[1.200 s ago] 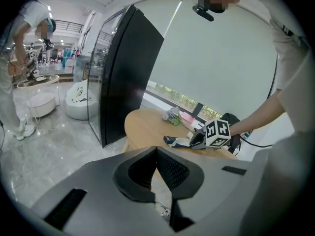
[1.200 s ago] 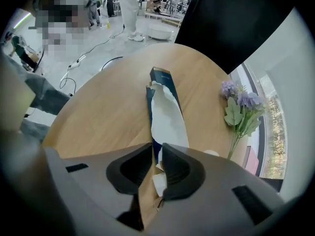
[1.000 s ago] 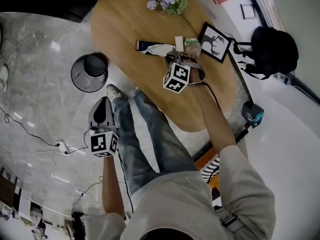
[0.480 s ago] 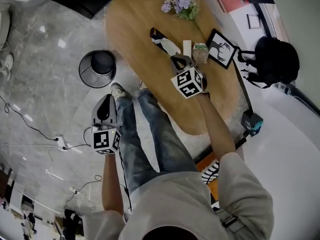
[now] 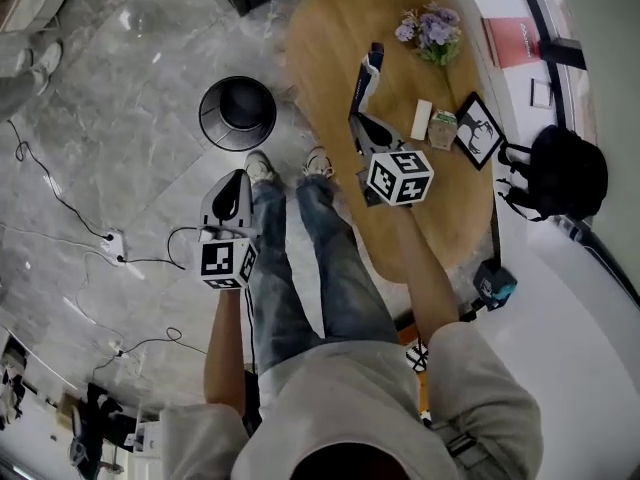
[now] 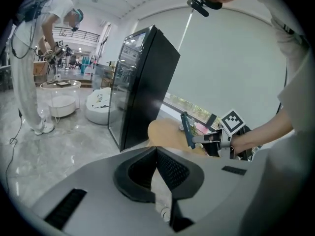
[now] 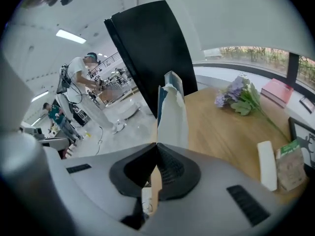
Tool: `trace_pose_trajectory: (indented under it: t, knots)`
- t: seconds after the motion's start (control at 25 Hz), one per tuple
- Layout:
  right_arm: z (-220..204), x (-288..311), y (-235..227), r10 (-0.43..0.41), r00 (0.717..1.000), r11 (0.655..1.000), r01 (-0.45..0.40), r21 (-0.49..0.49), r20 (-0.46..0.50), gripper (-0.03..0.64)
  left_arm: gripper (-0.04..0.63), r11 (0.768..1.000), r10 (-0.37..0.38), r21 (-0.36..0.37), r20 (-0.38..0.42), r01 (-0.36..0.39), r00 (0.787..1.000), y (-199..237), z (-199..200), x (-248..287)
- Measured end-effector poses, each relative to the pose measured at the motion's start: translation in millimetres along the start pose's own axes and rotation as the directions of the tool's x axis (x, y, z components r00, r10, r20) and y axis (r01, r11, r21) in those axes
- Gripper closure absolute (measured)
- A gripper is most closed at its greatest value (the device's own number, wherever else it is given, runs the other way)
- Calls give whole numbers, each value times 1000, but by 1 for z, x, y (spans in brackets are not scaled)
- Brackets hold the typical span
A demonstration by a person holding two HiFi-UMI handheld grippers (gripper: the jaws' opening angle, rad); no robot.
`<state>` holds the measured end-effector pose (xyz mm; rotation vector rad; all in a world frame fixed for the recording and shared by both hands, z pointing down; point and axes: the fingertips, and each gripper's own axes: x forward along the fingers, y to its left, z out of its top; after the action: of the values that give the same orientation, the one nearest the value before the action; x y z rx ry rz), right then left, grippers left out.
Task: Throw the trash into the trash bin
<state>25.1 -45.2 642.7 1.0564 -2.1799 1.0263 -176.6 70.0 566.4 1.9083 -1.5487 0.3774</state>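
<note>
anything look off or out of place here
Nothing looks spilled or damaged. Only the blue-and-white wrapper stands out, pinched on end in the right gripper above the table; the trash bin stands upright on the floor.

Open-plan lab — marble floor (image 5: 120,98), loose cables (image 5: 40,183), wooden table (image 5: 330,48)

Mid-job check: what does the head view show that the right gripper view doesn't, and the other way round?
Head view only: the trash bin on the floor and the left gripper. Right gripper view only: the ceiling light and the window. Both: the wrapper pinched in the right gripper, the flowers and the table.
</note>
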Motion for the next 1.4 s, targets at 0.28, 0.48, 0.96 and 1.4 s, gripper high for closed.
trace_pose_trajectory:
  t: [0.28,0.48,0.96,1.4]
  knots:
    - [-13,50,100,159,983,981,-168,-99,-90,588,578,993,103,-57,34,-101,994,46,-4,-26]
    - [-45,83,162,232,956,956,-258,-137,-182,588,577,983,160,-96,52,-155,986,73,-12,-47]
    - [-144,148,177,173,847,955,-269,-124,-503,586,578,959,240,-169,55,-228,969,109,-34,-84]
    - [-130,158,187,190,875,935,-299,-189,-446,473,577,957,241,-179,43,-230,970,121,-36,-86]
